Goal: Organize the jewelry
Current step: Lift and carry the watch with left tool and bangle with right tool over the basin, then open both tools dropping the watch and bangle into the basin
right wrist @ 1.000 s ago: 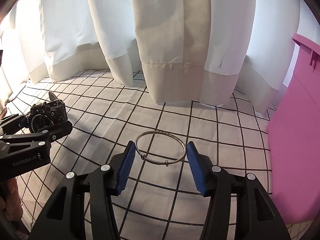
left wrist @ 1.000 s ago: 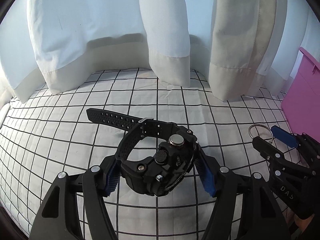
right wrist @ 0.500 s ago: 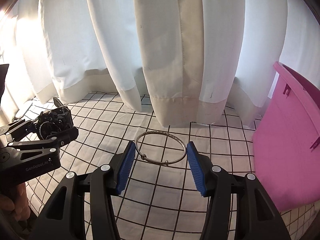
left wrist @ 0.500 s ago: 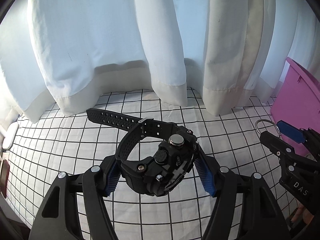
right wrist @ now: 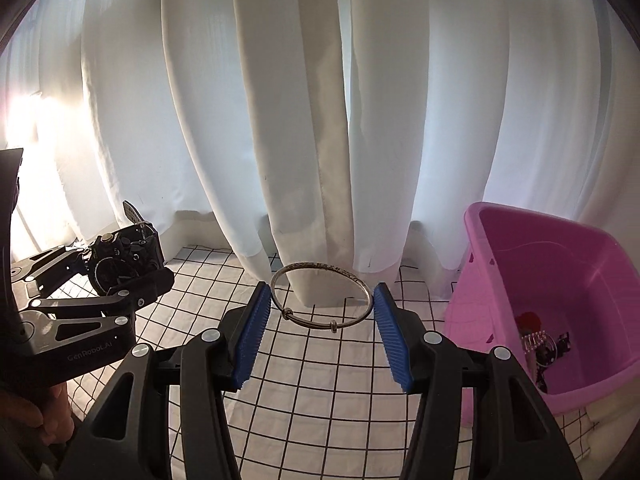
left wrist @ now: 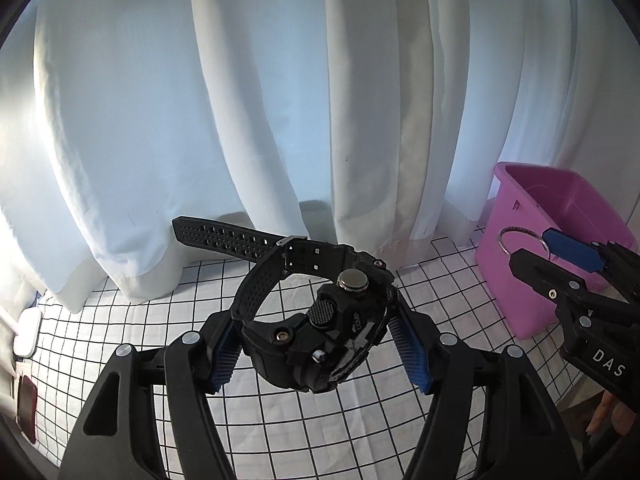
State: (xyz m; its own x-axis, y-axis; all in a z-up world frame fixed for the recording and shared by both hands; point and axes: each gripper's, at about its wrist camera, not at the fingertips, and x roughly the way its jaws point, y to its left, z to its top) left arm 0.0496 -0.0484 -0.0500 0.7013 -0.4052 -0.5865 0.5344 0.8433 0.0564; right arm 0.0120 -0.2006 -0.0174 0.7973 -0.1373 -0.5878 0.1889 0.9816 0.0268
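The left gripper (left wrist: pixel 316 344) has its blue ribbed fingers (left wrist: pixel 410 354) clamped on the case of a chunky black watch (left wrist: pixel 320 340), held up in the air above the gridded cloth (left wrist: pixel 280 432). The watch lies tilted, one side facing up with a round metal button and a knurled knob, and its perforated rubber strap loops round and sticks out to the left with a small metal buckle. The right gripper (right wrist: pixel 322 320) pinches a thin silver bangle (right wrist: pixel 320 298) by its opposite edges between its own blue fingers (right wrist: pixel 252 340). The bangle lies nearly flat, a plain wire ring with a finely patterned far side and two small sliding knots on the near side. It too hangs clear of the cloth.

Off to the right stands a pink plastic bin (right wrist: pixel 568 248), open on top, with a few small pieces of jewellery in its bottom. White curtains (right wrist: pixel 304 120) hang behind the worktop, their hems resting on the black-and-white checked cloth.
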